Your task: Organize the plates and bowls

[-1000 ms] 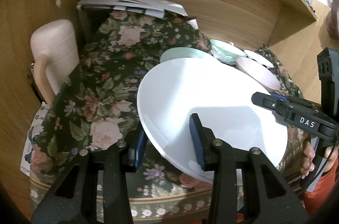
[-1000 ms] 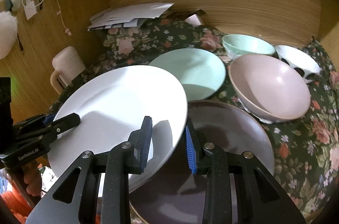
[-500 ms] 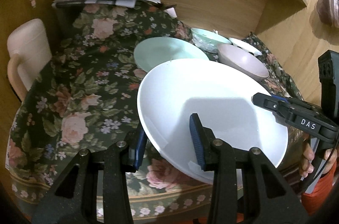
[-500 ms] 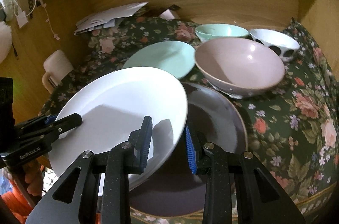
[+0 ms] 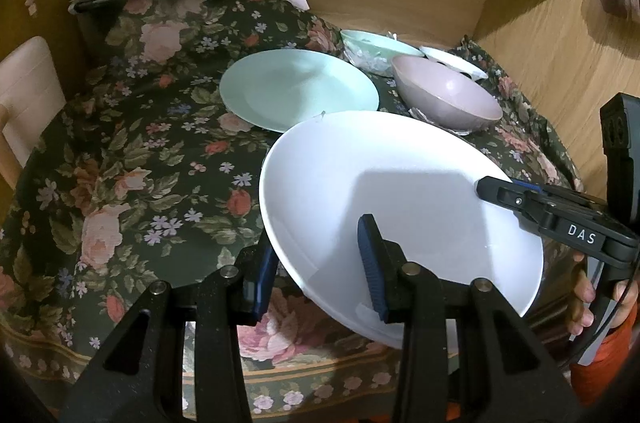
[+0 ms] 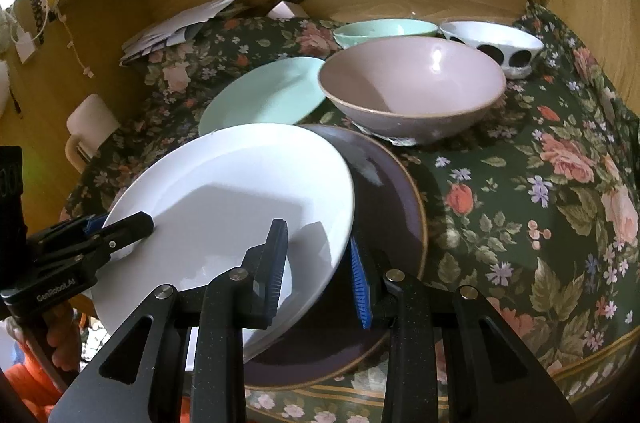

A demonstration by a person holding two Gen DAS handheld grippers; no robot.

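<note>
left gripper: angled downward, clenched on near-left rim of white plate | right gripper: angled downward, clenched on plate's right rim | white plate: tilted, held over dark brown plate on floral cloth | behind: mint plate, pink bowl | fingers wrap right handle

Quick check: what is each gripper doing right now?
Left gripper: closed on the white plate, at its near-left rim.
Right gripper: closed on the same plate's right rim.
</note>
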